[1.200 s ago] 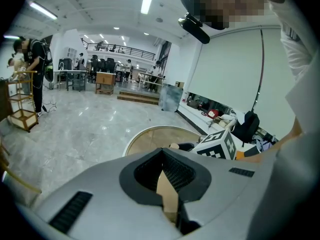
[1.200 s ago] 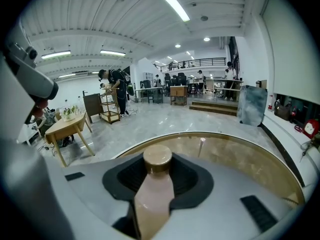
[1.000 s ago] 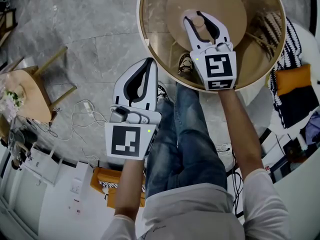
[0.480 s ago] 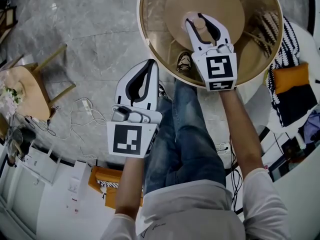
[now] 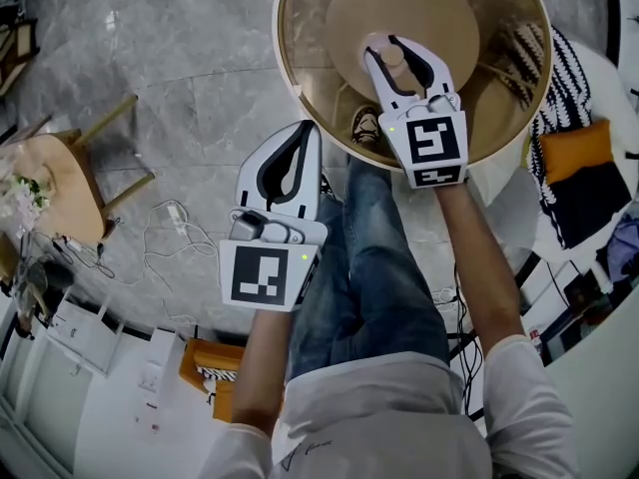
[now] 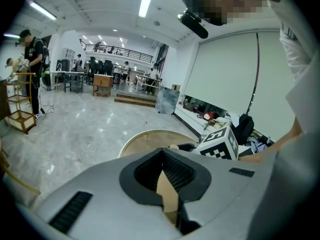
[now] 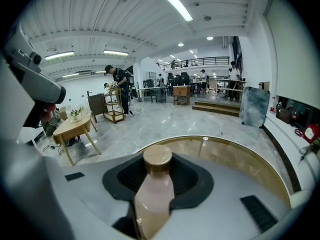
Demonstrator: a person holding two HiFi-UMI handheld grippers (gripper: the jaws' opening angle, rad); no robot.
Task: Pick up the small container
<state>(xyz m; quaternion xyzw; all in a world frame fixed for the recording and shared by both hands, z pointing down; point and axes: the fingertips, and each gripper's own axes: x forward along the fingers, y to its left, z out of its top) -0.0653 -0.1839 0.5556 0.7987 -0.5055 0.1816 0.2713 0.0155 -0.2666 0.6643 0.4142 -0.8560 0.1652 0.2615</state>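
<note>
Polished grey marble flooring (image 5: 170, 58) is seen spread far beneath both claws, running out into a wide, bright hall. Directly under the right claw (image 5: 391, 48) a round glass-topped table with a cream rim (image 5: 305, 48) is set, and a round wooden base (image 5: 449, 13) is visible through the glass. The claw is reached out over this table, evidently because the task's object belongs there. Behind both claws the person's jean-clad legs (image 5: 374, 267) are seen, so the work is judged to be done standing at the table's near edge.

The left claw (image 5: 303, 130) is held off the table, beside and behind the right one, over bare floor. Its tips are drawn together. Only a tan sliver, which cannot be identified, is seen in the slot behind them. This claw is judged to be parked clear so that the other is not obstructed.

The right claw is closed around a small pale-pink bottle with a round tan cap (image 7: 154, 194), which is taken to be the small container. The body is pinched between the pads, and the cap (image 7: 157, 158) is left free at the claw's tips, so the grip falls on the wider, steadier part. The bottle is held roughly upright, presumably so that nothing is spilled. Whether its base is clear of the glass cannot be told.
</note>
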